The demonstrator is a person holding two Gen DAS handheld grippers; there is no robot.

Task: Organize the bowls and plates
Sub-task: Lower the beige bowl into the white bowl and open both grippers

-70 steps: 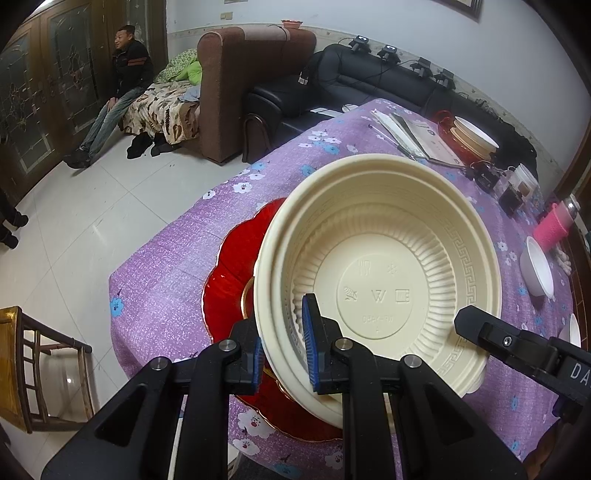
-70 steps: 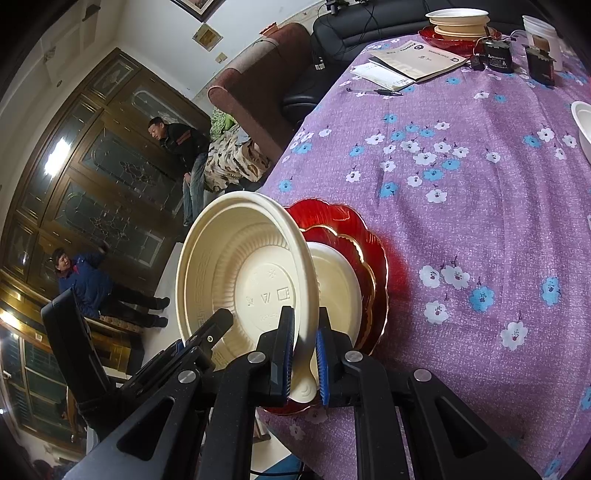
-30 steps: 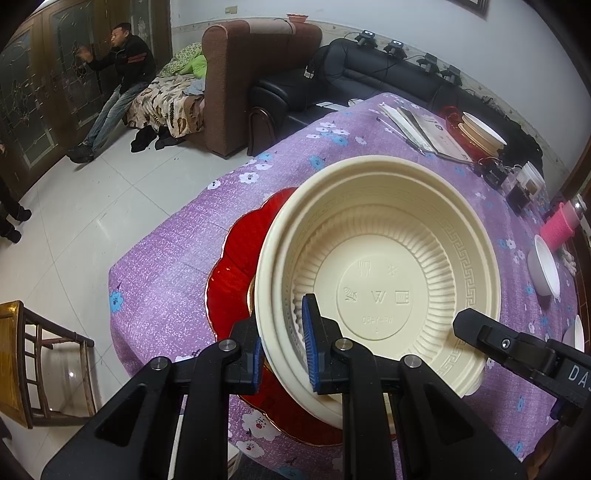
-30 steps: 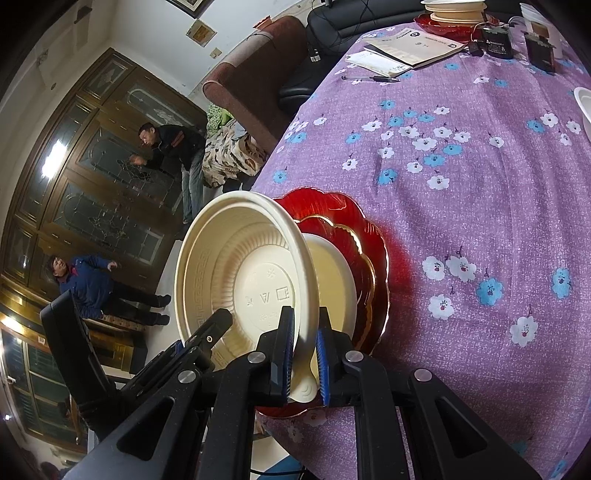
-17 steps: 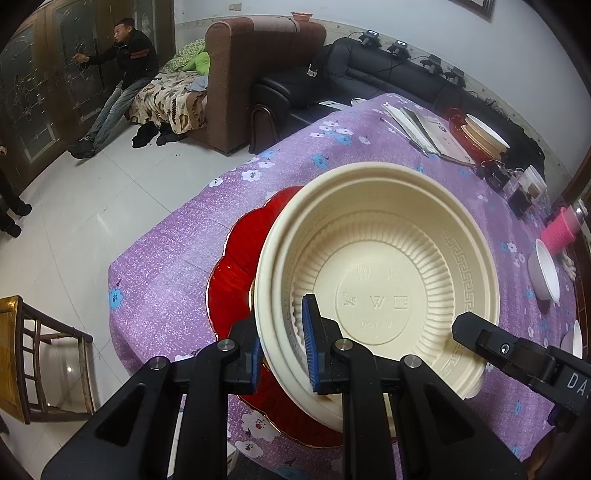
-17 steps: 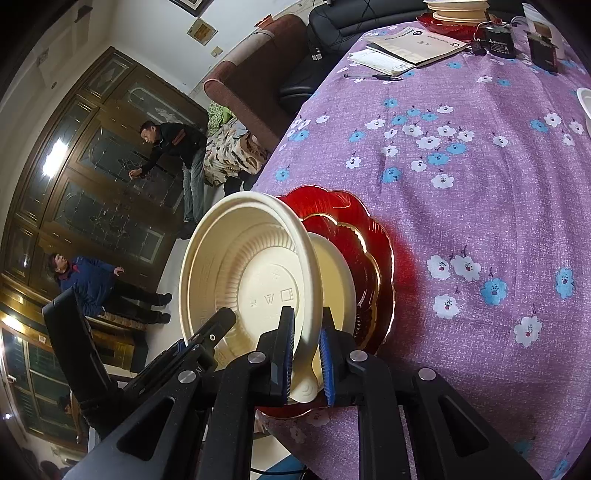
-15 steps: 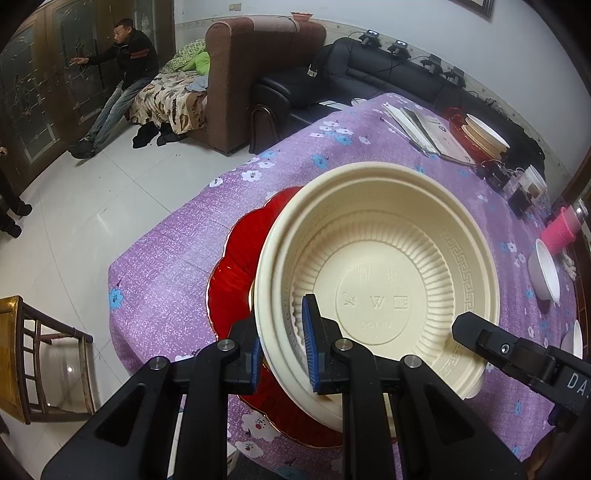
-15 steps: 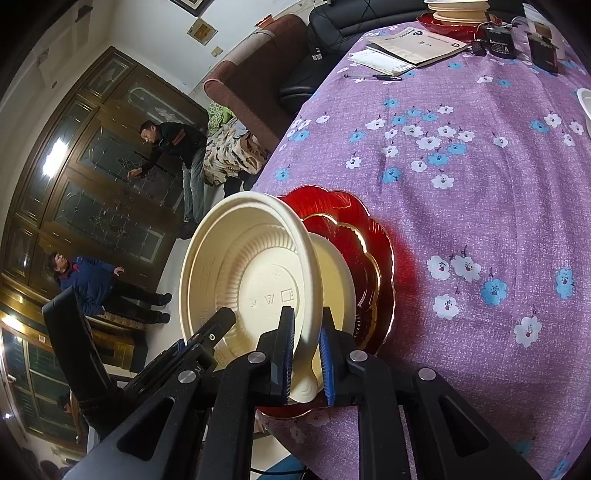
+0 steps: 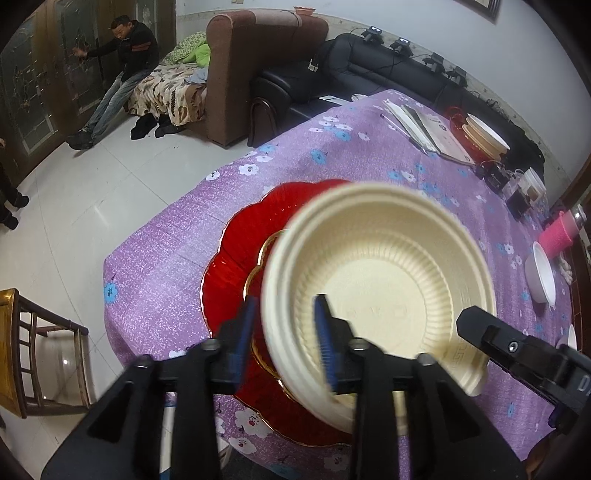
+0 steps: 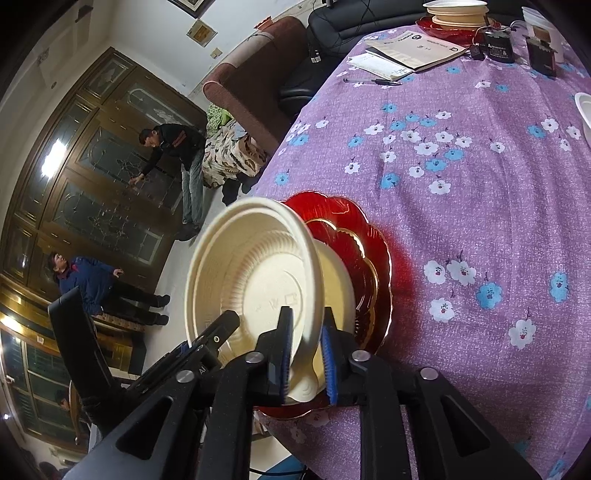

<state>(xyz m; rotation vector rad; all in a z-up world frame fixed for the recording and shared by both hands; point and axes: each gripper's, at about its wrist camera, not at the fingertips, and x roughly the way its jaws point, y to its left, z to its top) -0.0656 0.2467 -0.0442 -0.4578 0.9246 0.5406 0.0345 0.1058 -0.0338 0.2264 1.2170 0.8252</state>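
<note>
A ribbed cream bowl tilts over a stack at the table's near corner and is blurred in the left wrist view. The stack is a big red scalloped plate, a smaller gold-rimmed red plate and another cream bowl. My left gripper straddles the top bowl's near rim. Its jaws are opening and the blue pads stand clear of the rim. My right gripper straddles the same bowl at another spot on its rim; its jaws are opening too, with gaps beside the rim.
On the purple flowered tablecloth lie a booklet, a white bowl, a pink cup and a far stack of red plate and cream bowls. A wooden chair stands by the table corner. People are by the doors.
Both grippers' jaws have spread apart from the cream bowl's rim. The bowl has slipped lower and shifted slightly toward the stack, blurring in the left wrist view. Neither hand has moved.
</note>
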